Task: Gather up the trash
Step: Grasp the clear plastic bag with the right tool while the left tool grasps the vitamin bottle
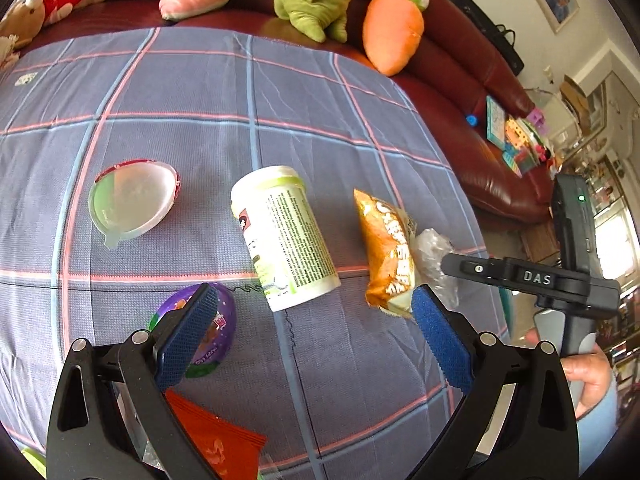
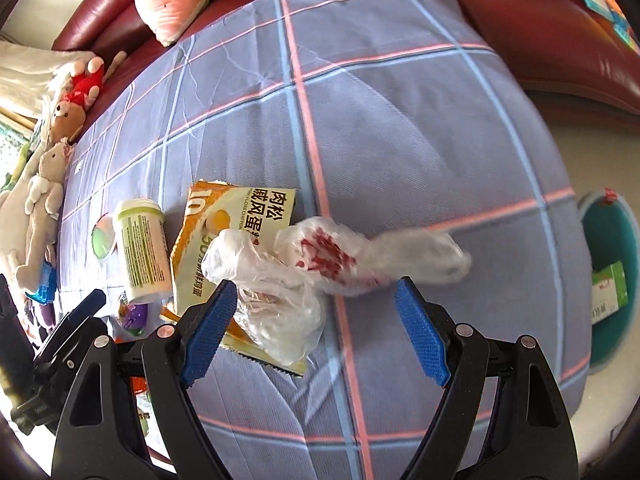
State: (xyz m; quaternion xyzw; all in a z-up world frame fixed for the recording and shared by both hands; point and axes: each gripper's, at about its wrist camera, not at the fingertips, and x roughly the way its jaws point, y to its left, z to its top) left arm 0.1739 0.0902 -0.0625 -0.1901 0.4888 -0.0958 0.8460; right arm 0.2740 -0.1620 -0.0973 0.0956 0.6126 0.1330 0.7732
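Both grippers gape wide and empty: right gripper over the crumpled plastic bag; beside the bag, orange wrapper and white bottle; left gripper above them.

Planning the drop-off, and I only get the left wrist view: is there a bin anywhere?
Observer: Yes. The right wrist view shows a teal bin on the floor beside the table.
Operator: Anything in it?
Observer: A green and white box.
Operator: Is the right gripper holding something?
Observer: No. The right gripper has its jaws open, closed on nothing, over a clear plastic bag that lies partly on the orange packet.
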